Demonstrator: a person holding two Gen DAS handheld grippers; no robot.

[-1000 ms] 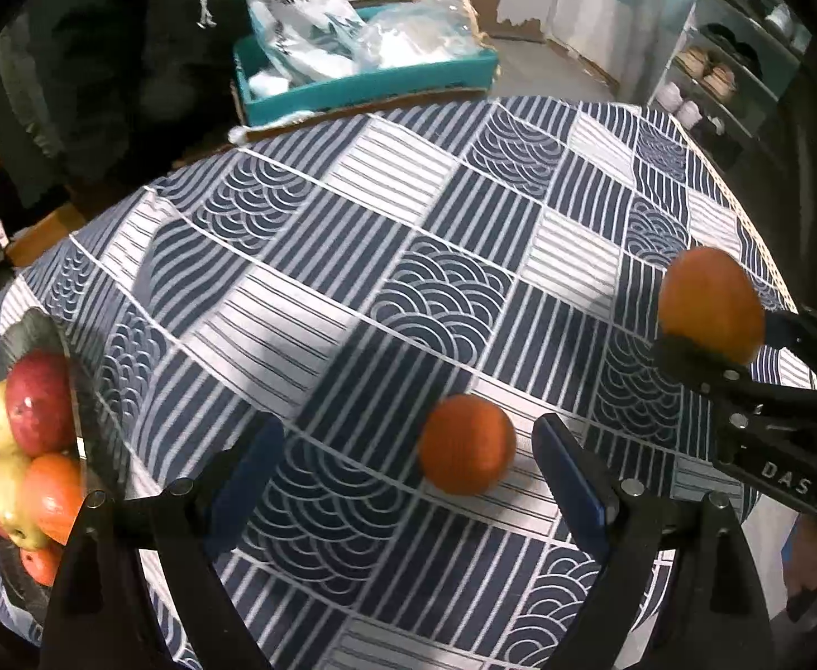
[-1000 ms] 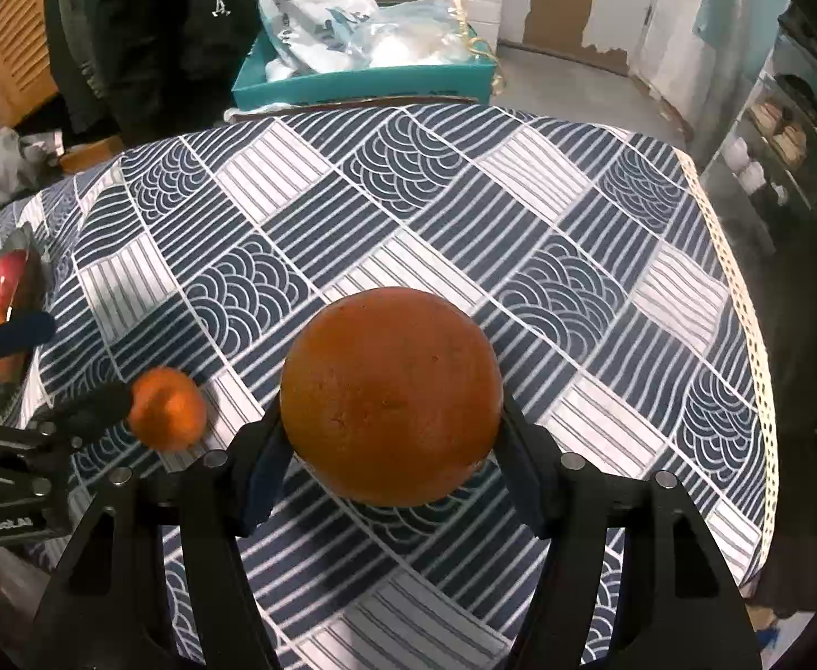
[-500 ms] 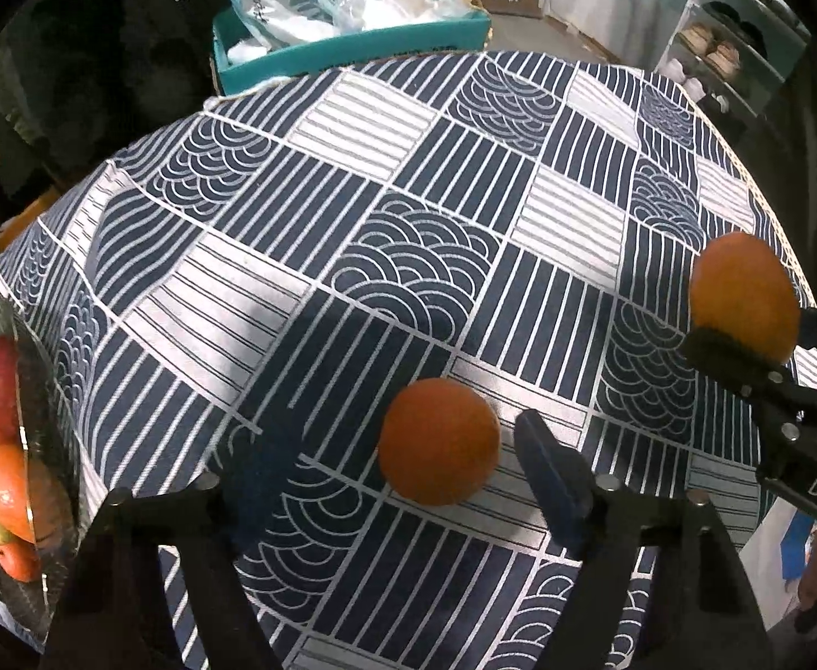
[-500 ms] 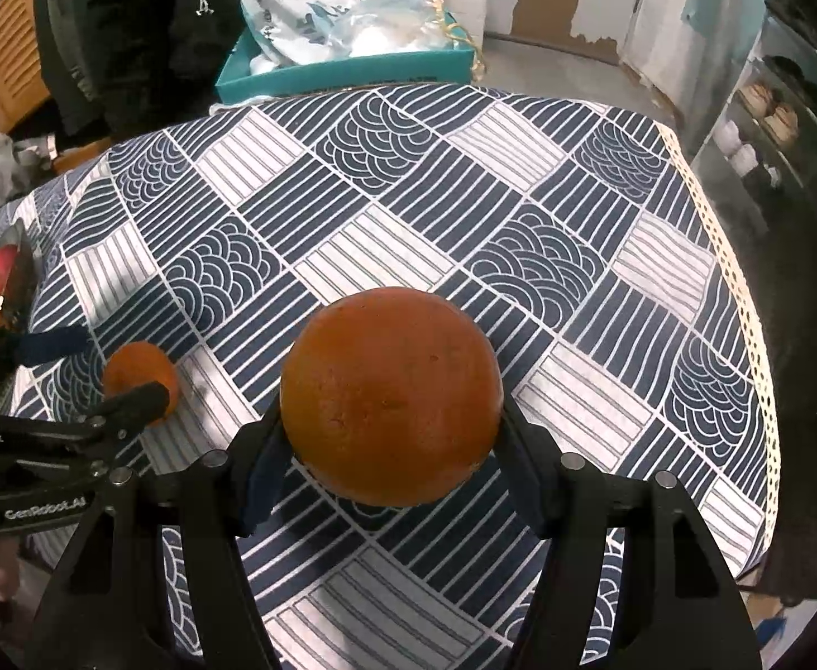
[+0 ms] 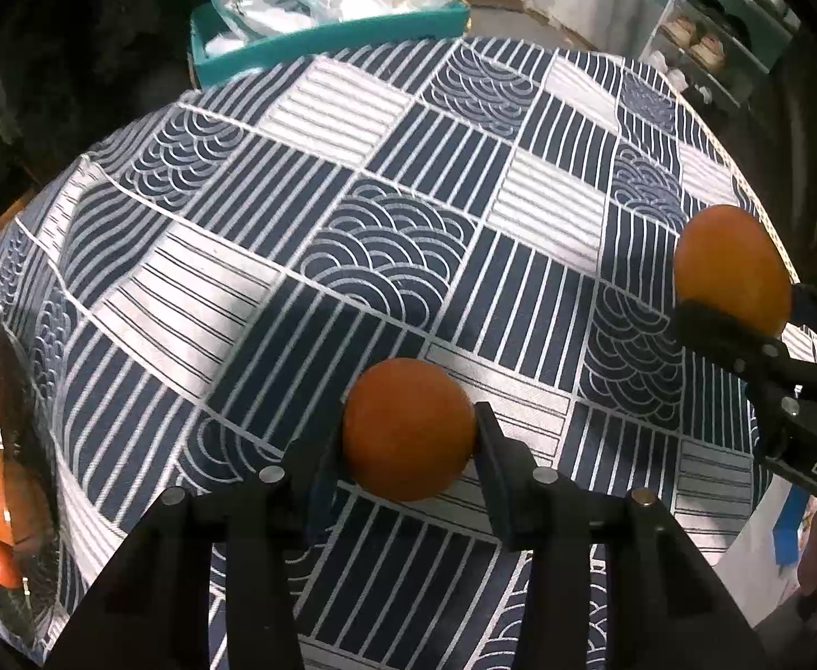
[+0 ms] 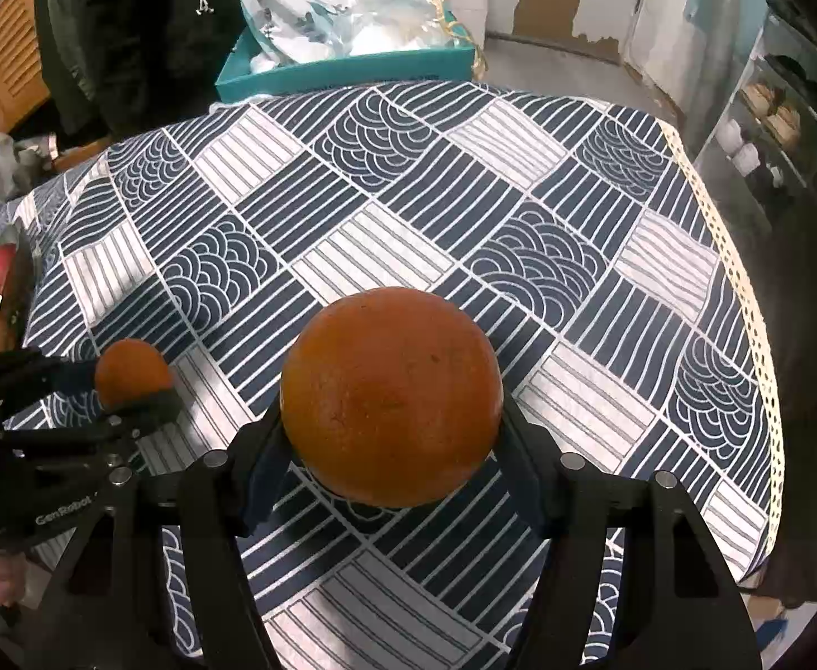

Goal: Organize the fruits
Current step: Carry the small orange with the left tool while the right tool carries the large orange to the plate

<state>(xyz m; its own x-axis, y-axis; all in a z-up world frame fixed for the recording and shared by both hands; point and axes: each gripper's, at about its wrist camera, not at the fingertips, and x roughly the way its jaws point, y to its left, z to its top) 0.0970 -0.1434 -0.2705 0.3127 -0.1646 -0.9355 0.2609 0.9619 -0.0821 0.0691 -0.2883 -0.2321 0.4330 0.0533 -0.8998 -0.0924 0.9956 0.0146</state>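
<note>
Left wrist view. Left gripper (image 5: 408, 449): jaws narrowed onto the small orange (image 5: 408, 436), a pad against each flank; the fruit looks to sit on the patterned tablecloth (image 5: 352, 212). Fruit bowl (image 5: 39, 508) at the left edge, holding apples and oranges. Right gripper (image 5: 743, 310) at the far right, clamped on the large orange (image 5: 731, 268). Teal tray (image 5: 319, 36) of bags beyond the table.

Right wrist view. Right gripper (image 6: 391, 441): jaws set on the large orange (image 6: 391, 396) across its widest part, fruit clear of the cloth. Left gripper (image 6: 129, 393) with the small orange (image 6: 132, 371) at lower left; bowl (image 6: 23, 279) just beyond it.

Handling note, as judged: lift the small orange straight up before swinging to the bowl, keep the squeeze gentle, and lower it into a gap among the fruit so nothing rolls out.
</note>
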